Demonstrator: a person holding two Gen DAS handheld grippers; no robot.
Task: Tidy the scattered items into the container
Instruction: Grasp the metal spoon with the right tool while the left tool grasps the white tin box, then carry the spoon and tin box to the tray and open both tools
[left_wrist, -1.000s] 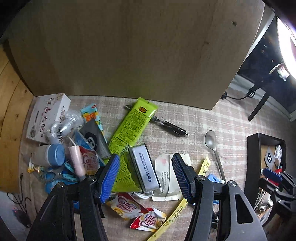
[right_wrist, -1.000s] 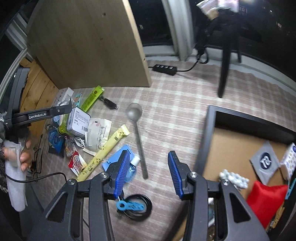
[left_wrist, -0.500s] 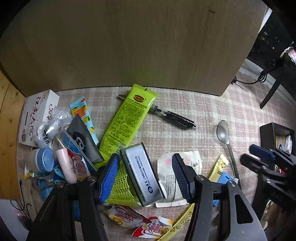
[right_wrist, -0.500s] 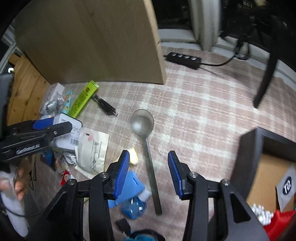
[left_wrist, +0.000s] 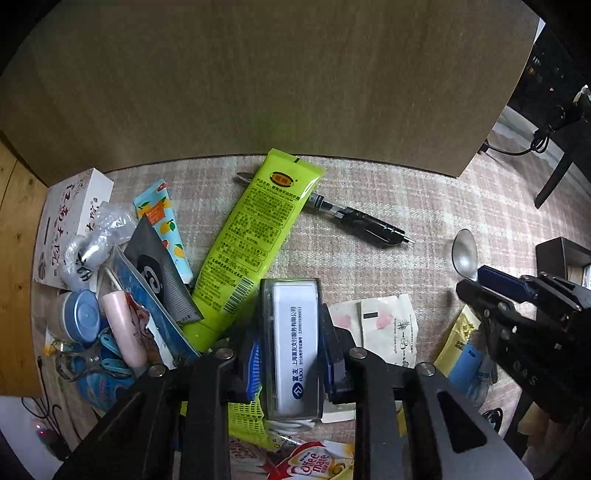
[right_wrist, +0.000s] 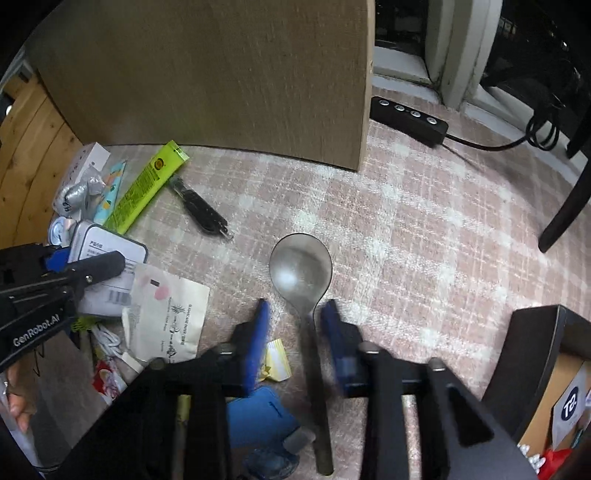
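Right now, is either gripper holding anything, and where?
Left gripper clamps the silver tin across its long sides. Right gripper straddles the spoon neck, not closed.

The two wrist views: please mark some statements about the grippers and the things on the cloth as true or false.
1. The left gripper has its fingers on both sides of the white box. True.
2. The right gripper is shut tight on the spoon. False: its jaws stand apart on either side of the handle, not clamped.
3. The green tube lies over one end of the pen. True.
4. The spoon lies inside the dark container. False: it lies on the checked cloth, outside it.
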